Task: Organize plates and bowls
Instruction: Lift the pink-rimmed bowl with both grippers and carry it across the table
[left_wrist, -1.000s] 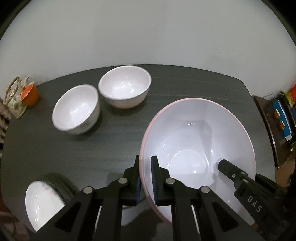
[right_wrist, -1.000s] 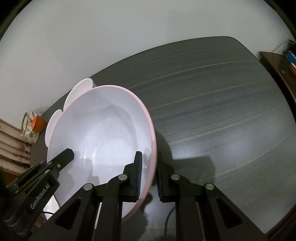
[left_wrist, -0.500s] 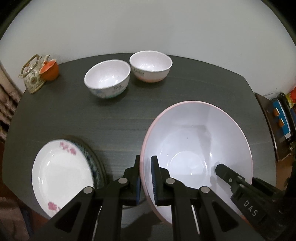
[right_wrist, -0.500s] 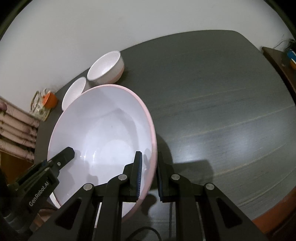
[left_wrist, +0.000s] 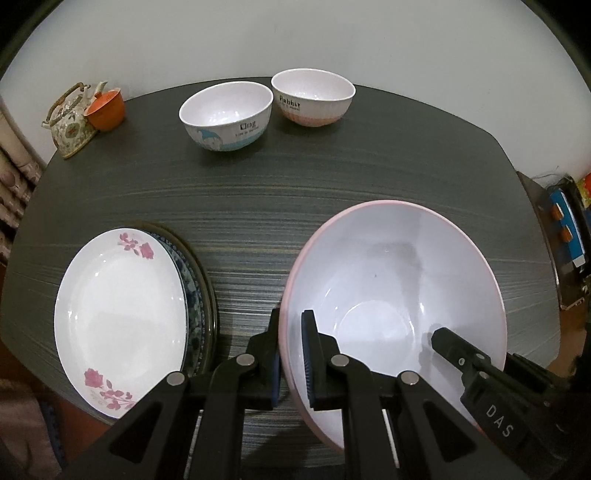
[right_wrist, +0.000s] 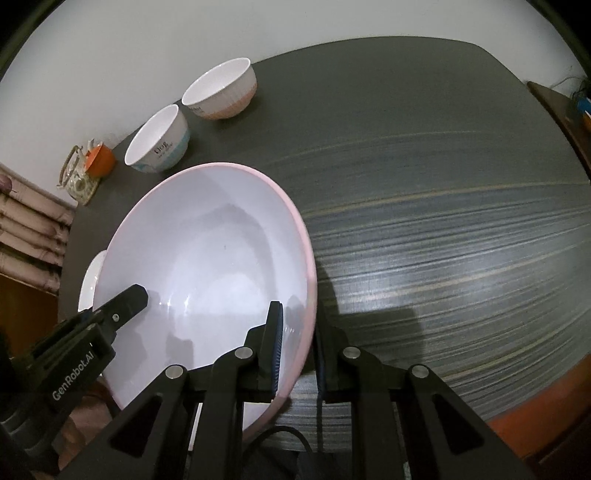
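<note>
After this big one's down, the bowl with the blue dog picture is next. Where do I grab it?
Take the blue dog bowl by its rim, one finger inside, one outside, coming down from above on the near side. It stands upright with its mouth open; the wall is too wide to span. The Rabbit bowl crowds its right side. Both grippers, left and right, are clamped on the big pink bowl.

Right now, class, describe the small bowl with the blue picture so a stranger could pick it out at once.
Start at the dark table and look to its far edge by the white wall, where two small bowls stand side by side. The blue-picture bowl is the one nearer the teapot. Its neighbour, the pink-based bowl, has a ribbed pink base instead.
</note>
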